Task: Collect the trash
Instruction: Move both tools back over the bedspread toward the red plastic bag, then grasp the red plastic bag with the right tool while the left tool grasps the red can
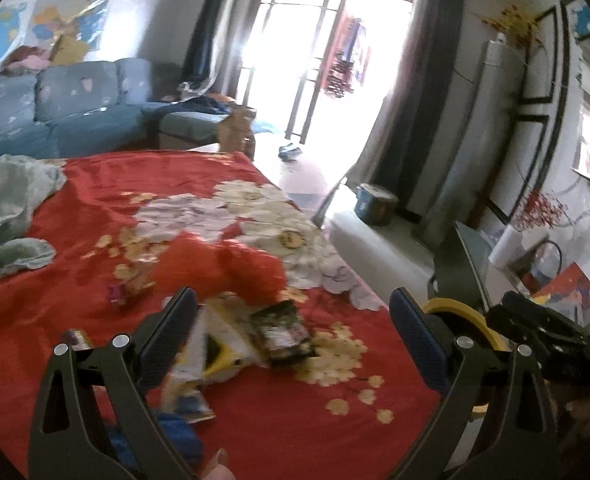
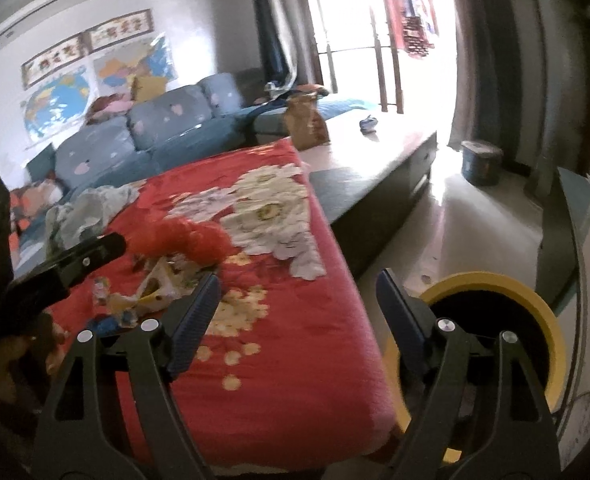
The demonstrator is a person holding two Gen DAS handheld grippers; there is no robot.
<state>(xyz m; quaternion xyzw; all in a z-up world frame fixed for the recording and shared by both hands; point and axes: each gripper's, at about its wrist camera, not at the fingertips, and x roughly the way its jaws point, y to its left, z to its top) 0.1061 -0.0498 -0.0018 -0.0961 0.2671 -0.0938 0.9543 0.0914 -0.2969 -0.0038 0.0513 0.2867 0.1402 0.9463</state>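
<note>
Snack wrappers lie strewn on the red flowered bedspread [image 1: 95, 208]: a dark packet [image 1: 283, 330], a white and yellow wrapper [image 1: 215, 344], a blue one [image 1: 189, 402] and a small purple one [image 1: 117, 294]. My left gripper [image 1: 293, 306] hovers open just above them, nothing between its pads. The same litter pile [image 2: 151, 292] shows in the right wrist view, left of my right gripper [image 2: 297, 284]. That gripper is open and empty over the bed's edge, beside a yellow-rimmed bin [image 2: 495, 312]. The bin's rim [image 1: 461, 314] peeks past my left gripper's right finger.
A red crumpled lump [image 1: 239, 264] sits behind the wrappers and a pale green cloth [image 1: 11, 208] lies at the bed's far left. A blue sofa [image 2: 155, 128], a low platform [image 2: 375, 148], a round tin [image 2: 481, 162] and a side table [image 1: 495, 248] surround the bed.
</note>
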